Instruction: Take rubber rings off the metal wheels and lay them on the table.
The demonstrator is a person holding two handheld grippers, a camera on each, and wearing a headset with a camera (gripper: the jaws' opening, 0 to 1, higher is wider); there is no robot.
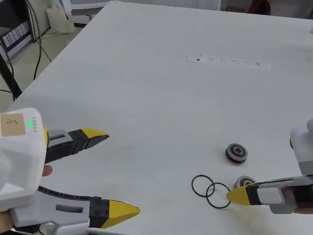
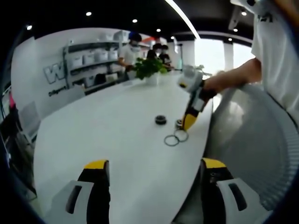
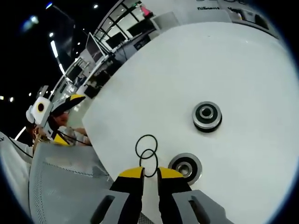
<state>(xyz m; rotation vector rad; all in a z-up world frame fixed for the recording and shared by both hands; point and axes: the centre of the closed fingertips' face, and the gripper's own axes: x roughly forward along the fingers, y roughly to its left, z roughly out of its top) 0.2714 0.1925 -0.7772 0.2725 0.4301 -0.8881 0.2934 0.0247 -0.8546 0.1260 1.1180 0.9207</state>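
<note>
Two thin black rubber rings (image 1: 192,185) (image 1: 218,207) lie flat and overlapping on the white table (image 1: 146,98). Beside them rests a bare silver metal wheel (image 1: 244,182) (image 3: 186,167). A second wheel (image 1: 236,152) (image 3: 207,116), dark around its rim, sits a little farther off. My right gripper (image 1: 234,196) (image 3: 150,173) is low at the nearer ring (image 3: 139,163). Its jaws stand slightly apart, with the ring's near edge lying unpinched between the tips. My left gripper (image 1: 110,172) (image 2: 154,165) hovers wide open to the left, holding nothing.
A white power strip (image 1: 227,61) lies at the far side of the table. The table's left edge drops to a floor with cables (image 1: 34,54). A potted plant (image 2: 148,67) and people stand at the table's far end in the left gripper view.
</note>
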